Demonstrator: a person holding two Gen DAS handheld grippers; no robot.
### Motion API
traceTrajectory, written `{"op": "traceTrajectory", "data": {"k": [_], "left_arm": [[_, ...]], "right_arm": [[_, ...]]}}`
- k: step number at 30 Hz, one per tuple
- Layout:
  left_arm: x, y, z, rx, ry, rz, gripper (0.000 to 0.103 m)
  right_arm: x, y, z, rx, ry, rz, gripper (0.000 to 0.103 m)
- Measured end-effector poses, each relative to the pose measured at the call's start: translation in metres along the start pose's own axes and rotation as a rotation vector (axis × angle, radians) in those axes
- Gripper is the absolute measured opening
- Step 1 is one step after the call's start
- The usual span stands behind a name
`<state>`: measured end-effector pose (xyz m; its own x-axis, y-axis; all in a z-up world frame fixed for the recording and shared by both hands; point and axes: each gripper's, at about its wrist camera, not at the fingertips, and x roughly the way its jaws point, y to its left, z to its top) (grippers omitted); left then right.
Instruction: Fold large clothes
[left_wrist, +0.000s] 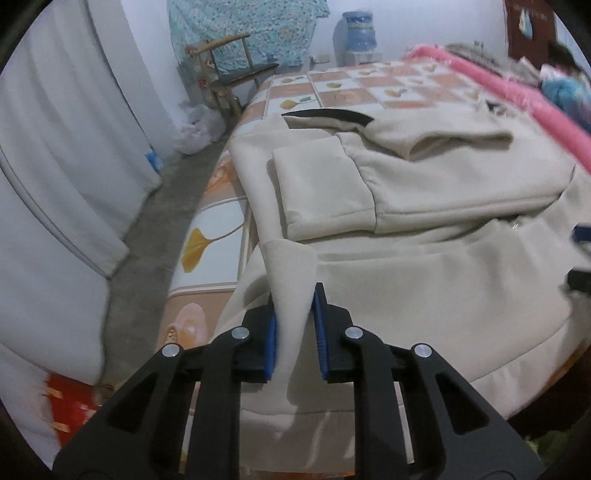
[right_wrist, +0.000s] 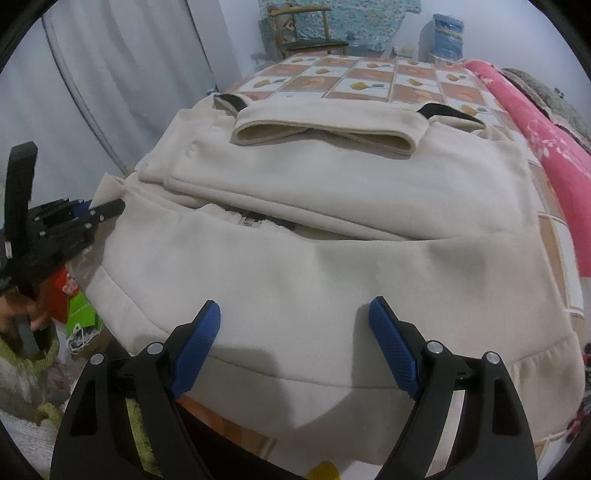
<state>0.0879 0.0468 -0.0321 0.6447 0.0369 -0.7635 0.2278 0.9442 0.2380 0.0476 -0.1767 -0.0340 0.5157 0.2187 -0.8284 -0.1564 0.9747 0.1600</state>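
Cream hoodie (left_wrist: 424, 192) is spread over the checked bedsheet (left_wrist: 354, 85), filling centre frame in both views; sleeves are folded across the upper body, zipper is seen mid-frame in the right wrist view.

Left gripper (left_wrist: 295, 317): jaws are narrow, and a raised ridge of hoodie fabric at the garment's left edge is pinched between the blue pads (left_wrist: 271, 347). In the right wrist view it is seen at left-centre frame, at the hoodie's edge.

Right gripper (right_wrist: 295, 325): jaws are held wide, nothing is gripped; blue fingertips (right_wrist: 388, 332) are positioned over the hem band, lower centre. Contact with the cloth cannot be told.

Pink blanket (right_wrist: 532, 125) is seen along the right side, a wooden chair (left_wrist: 236, 62) at upper centre.
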Motion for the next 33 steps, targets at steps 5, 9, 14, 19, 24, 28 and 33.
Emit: {"op": "traceTrajectory", "data": {"k": [5,9,14,19,24,28,33], "left_arm": [[0.000,-0.001,0.001,-0.015,0.020,0.036,0.017],[0.002,-0.003,0.003,-0.029,0.037,0.043,0.017],[0.005,-0.005,0.007,-0.031,0.050,0.047,0.017],[0.005,-0.004,0.008,-0.041,0.058,0.039,0.017],[0.006,-0.004,0.008,-0.039,0.061,0.041,0.018],[0.006,-0.003,0.008,-0.042,0.064,0.040,0.018],[0.006,-0.003,0.008,-0.039,0.065,0.042,0.018]], "right_arm": [[-0.011,-0.004,0.000,-0.003,-0.030,-0.050,0.080],[-0.013,-0.008,0.004,0.002,-0.037,-0.072,0.080],[-0.005,-0.014,0.005,0.023,-0.009,-0.083,0.081],[0.007,-0.017,0.002,0.044,0.029,-0.105,0.089],[0.010,-0.015,0.003,0.032,0.040,-0.111,0.093],[0.011,-0.013,0.003,0.030,0.044,-0.116,0.094],[0.014,-0.012,0.004,0.019,0.052,-0.131,0.096]]}}
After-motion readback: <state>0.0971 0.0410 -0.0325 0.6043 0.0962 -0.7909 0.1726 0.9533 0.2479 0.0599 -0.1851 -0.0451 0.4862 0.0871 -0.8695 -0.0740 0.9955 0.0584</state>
